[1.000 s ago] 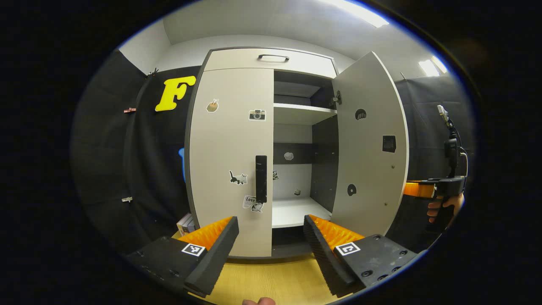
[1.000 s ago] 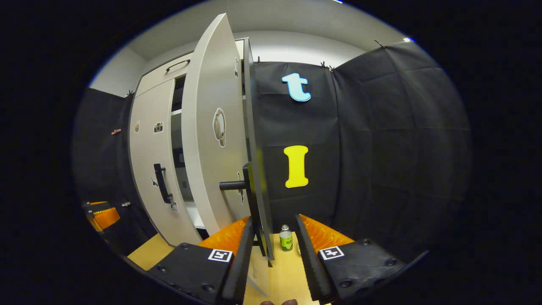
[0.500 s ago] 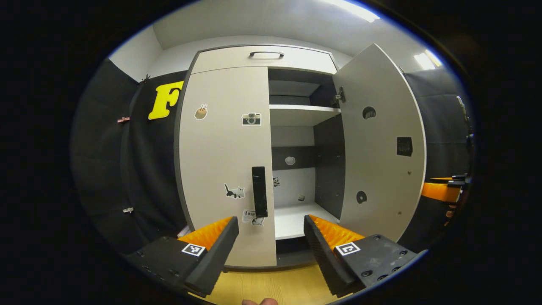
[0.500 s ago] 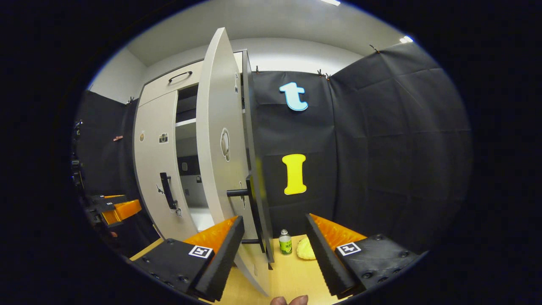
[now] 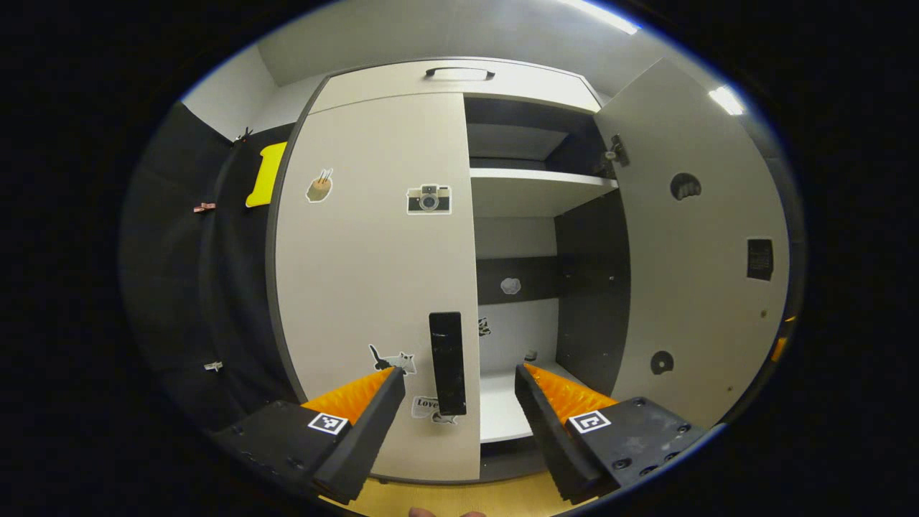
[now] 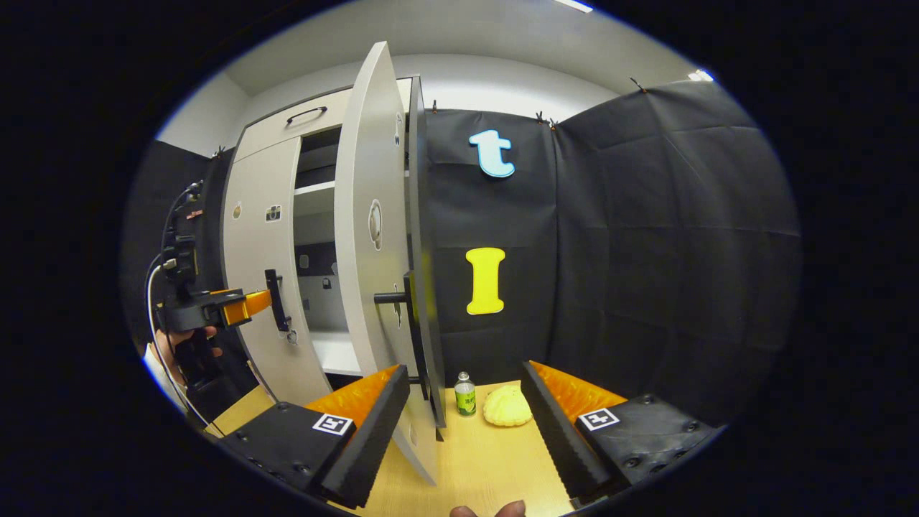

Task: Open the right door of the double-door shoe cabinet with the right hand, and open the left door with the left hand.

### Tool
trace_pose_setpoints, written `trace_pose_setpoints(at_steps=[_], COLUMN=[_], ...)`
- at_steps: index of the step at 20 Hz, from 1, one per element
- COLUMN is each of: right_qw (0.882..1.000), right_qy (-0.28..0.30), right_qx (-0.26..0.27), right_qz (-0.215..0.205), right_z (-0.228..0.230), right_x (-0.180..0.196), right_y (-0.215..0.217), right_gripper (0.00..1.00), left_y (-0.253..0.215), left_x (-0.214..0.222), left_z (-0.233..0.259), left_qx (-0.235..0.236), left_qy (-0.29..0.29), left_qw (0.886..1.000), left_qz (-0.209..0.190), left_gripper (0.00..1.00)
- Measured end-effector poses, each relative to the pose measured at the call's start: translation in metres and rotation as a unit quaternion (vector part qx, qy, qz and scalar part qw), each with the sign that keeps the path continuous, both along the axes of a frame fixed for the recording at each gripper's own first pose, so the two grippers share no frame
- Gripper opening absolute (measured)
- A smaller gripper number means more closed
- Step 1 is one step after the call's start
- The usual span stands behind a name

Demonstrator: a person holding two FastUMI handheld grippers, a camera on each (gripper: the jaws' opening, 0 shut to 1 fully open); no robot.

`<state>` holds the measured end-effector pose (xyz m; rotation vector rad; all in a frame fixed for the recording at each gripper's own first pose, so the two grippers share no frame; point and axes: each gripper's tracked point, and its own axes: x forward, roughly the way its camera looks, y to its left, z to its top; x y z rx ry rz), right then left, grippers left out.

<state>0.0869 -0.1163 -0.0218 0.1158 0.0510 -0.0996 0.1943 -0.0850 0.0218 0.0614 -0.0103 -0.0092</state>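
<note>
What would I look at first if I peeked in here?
Probably the tall pale cabinet: its right door is swung wide open, showing bare shelves, while the left door, dotted with small stickers, is shut. Right in front of that door's black handle is the open left gripper, with orange fingers. In the right gripper view, a small bottle and a yellow lump sit on the wooden floor beyond the open right gripper.

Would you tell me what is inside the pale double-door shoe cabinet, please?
Through the open right door, the pale double-door shoe cabinet shows a bare white upper shelf, a white lower shelf and small stickers on its back wall. The shut left door covers the other half.
</note>
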Motion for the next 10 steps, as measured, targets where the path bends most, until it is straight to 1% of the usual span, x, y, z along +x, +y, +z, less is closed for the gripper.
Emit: trace_pose_setpoints(at_steps=[3, 6, 7, 8, 9, 10], right_qw=[1.000, 1.000, 1.000, 1.000, 1.000, 1.000], right_qy=[-0.006, -0.008, -0.009, -0.011, -0.013, -0.015], right_qx=[-0.001, -0.005, -0.008, -0.011, -0.012, -0.014], right_qz=[-0.007, -0.009, -0.010, -0.011, -0.010, -0.010], right_z=[0.002, 0.005, 0.005, 0.007, 0.009, 0.011], right_x=[-0.005, -0.010, -0.011, -0.013, -0.013, -0.013], right_y=[-0.005, -0.006, -0.007, -0.008, -0.007, -0.006], right_gripper=[0.98, 0.98, 0.98, 0.98, 0.98, 0.98], left_y=[0.007, 0.011, 0.014, 0.017, 0.020, 0.022], left_x=[0.027, 0.050, 0.056, 0.062, 0.068, 0.074], left_z=[-0.009, -0.020, -0.025, -0.029, -0.032, -0.033], left_qx=[0.010, 0.005, 0.005, 0.007, 0.009, 0.009], left_qy=[0.007, 0.014, 0.018, 0.023, 0.023, 0.022], left_qw=[1.000, 1.000, 0.999, 0.999, 0.999, 0.999], left_qz=[0.017, 0.026, 0.033, 0.039, 0.046, 0.048], left_gripper=[0.96, 0.91, 0.86, 0.83, 0.76, 0.71])
